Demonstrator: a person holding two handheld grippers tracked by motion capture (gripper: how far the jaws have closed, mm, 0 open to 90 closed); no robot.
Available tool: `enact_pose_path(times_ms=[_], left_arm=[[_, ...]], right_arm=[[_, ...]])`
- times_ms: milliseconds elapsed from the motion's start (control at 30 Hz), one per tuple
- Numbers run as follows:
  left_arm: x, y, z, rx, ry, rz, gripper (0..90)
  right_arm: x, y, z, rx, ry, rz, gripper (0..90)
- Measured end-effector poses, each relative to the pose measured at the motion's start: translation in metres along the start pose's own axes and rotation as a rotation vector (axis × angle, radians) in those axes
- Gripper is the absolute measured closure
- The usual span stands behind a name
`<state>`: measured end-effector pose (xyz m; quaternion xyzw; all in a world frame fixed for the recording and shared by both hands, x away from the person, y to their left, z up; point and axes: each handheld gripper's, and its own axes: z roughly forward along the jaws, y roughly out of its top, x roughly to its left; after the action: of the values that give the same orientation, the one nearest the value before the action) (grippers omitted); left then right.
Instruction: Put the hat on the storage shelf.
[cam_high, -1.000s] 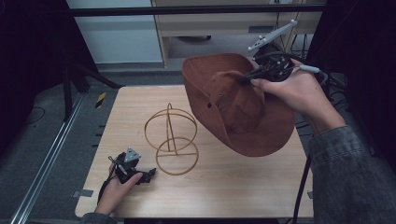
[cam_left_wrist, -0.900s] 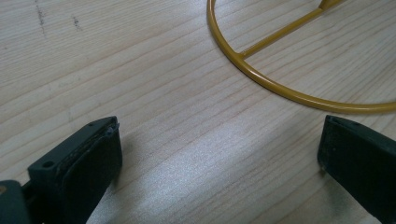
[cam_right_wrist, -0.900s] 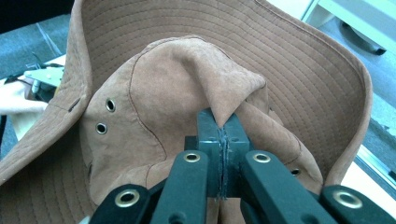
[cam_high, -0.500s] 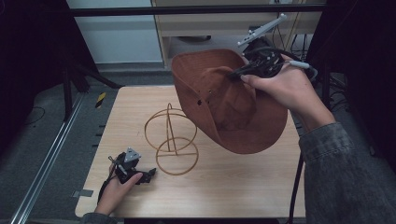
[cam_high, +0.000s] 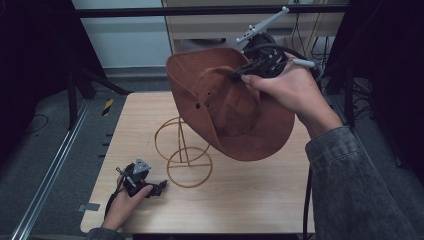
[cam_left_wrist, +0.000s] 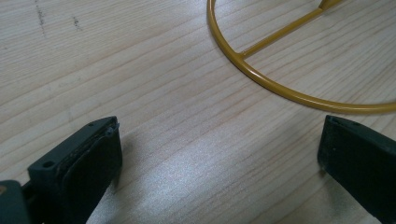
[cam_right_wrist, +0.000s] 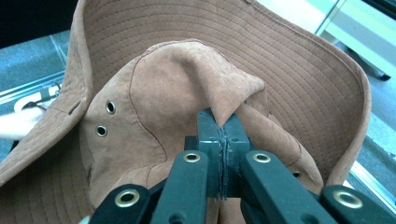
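My right gripper (cam_right_wrist: 223, 140) pinches only a fold of the brown hat's (cam_high: 235, 107) crown, high above the wire hat stand (cam_high: 184, 150); fabric could slip free. Left gripper (cam_left_wrist: 219, 158) gapes wide, empty, on the worktop (cam_high: 250, 200).

High view: fixed above the person's side of the surface (cam_high: 260, 200), facing forward and down, far enough back to take in the whole top, both forearms and the floor beyond.

Left gripper view: mounted on the left claw (cam_left_wrist: 219, 154), looking along its two jaws at very close range, low over the wood grain. Ahead of this claw lies the base ring of the wire stand (cam_left_wrist: 280, 91); the high view shares that ring (cam_high: 189, 170) and the left claw (cam_high: 159, 187).

Right gripper view: mounted on the right claw (cam_right_wrist: 223, 123), facing the hat (cam_right_wrist: 154, 93) at close range. The high view shares this hat (cam_high: 225, 107) and the right claw (cam_high: 235, 76).
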<state>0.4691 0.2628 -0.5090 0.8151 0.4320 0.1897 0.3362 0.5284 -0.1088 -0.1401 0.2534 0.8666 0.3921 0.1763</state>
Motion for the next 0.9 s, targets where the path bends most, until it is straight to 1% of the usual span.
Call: enact_pose_path(times_ms=[167, 400, 533, 900], left_arm=[[0.0, 0.0, 0.0, 0.001, 0.0, 0.0, 0.0], [0.0, 0.0, 0.0, 0.001, -0.001, 0.0, 0.0], [0.0, 0.0, 0.0, 0.007, -0.003, 0.004, 0.0], [0.0, 0.0, 0.0, 0.007, -0.003, 0.004, 0.0]], right_arm=[[0.007, 0.008, 0.004, -0.021, 0.016, -0.008, 89.3], [0.015, 0.014, 0.013, -0.033, 0.046, -0.014, 89.3], [0.018, 0.016, 0.015, -0.039, 0.053, -0.016, 89.2], [0.03, 0.026, 0.033, -0.024, 0.079, -0.04, 89.7]])
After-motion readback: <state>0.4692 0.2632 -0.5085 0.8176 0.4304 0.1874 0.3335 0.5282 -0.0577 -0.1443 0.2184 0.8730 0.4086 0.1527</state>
